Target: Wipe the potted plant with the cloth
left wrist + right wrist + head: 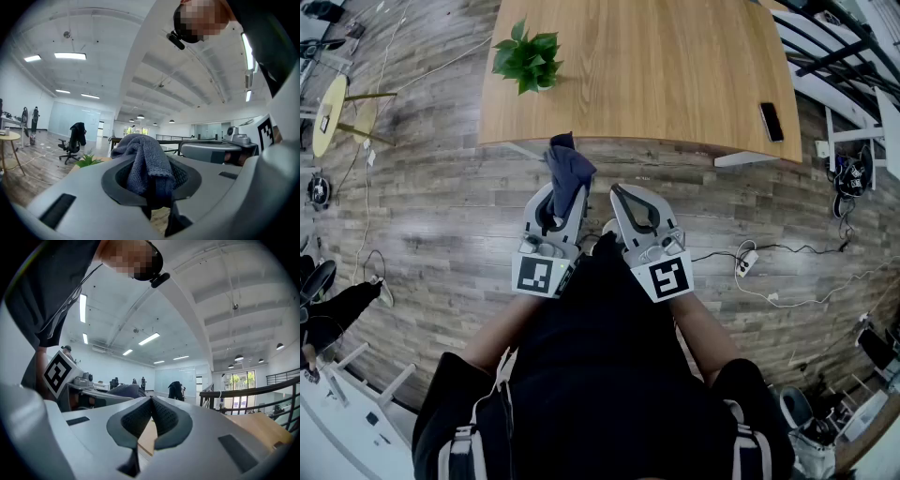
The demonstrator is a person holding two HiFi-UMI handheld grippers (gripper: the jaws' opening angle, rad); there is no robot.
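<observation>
While the dark blue cloth (568, 167) is clamped between the jaws of the left hand-held gripper (560, 193) and bunched above them, the right hand-held gripper (620, 191) is shut tip to tip with nothing held. Both are held level over the wooden floor (441, 216), just short of the bench (675, 84). The potted plant (528, 58) is seen upright on the bench near its left edge, apart from the cloth.

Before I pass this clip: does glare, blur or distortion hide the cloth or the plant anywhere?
No. Head view: even light, sharp, table edges bowed; potted plant and cloth clear. Left gripper view: heavy fisheye, dark corners, cloth sharp, plant small. Right gripper view: same fisheye, bright ceiling strips, plant not shown.
</observation>
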